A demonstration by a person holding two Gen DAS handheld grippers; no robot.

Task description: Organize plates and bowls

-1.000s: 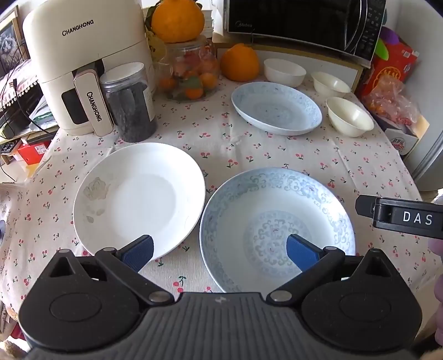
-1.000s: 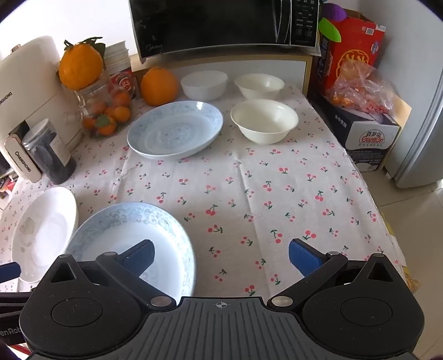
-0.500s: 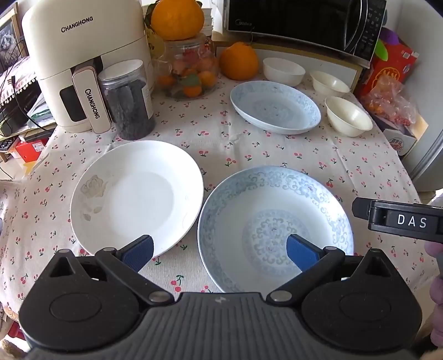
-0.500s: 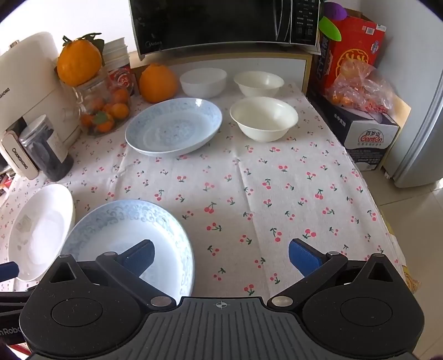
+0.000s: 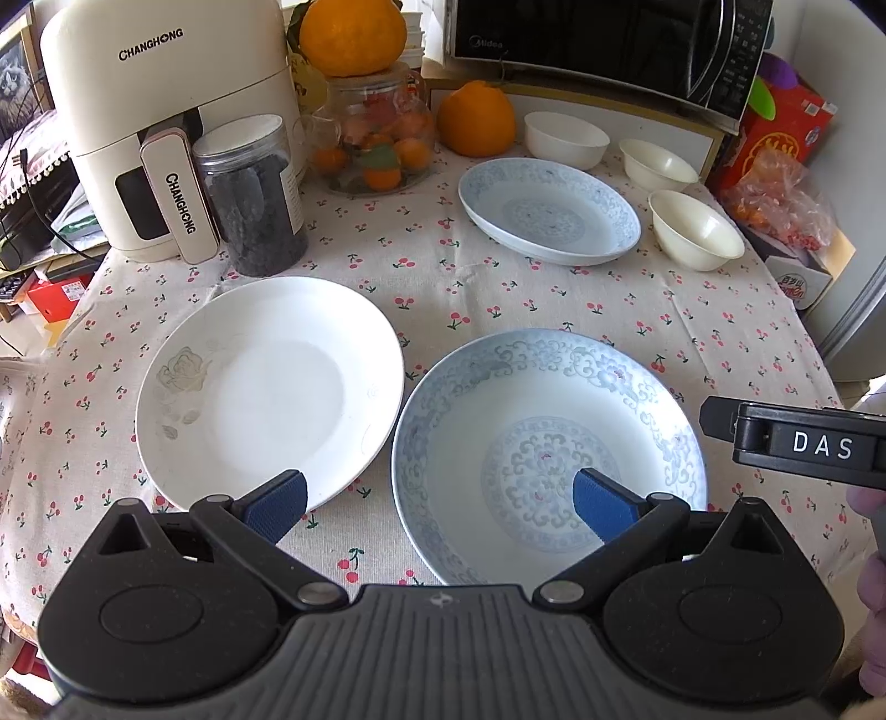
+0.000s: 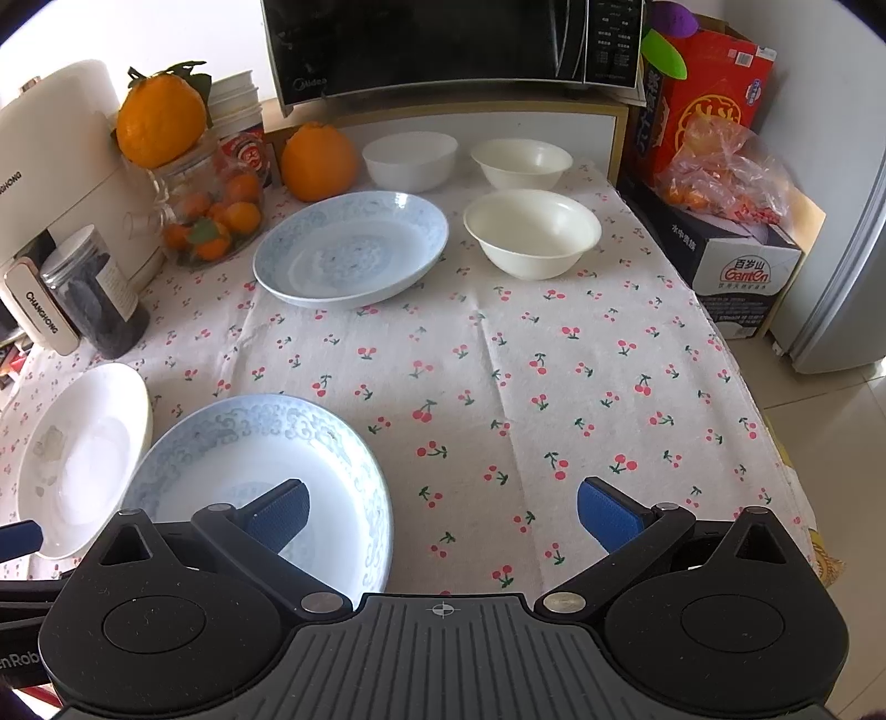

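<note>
The left gripper and right gripper are held wide open and empty, low in frame, above the cherry-print tablecloth. A round blue-patterned porcelain plate is seen beneath both, a black microwave at the top.

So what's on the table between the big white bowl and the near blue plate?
Only bare cherry tablecloth. The right wrist view shows nothing standing between the big white bowl and the near blue plate.

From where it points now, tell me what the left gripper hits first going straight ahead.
Probably the near blue plate: the open left gripper straddles its left rim. The white plate sits just left of that line. Height is unclear.
</note>
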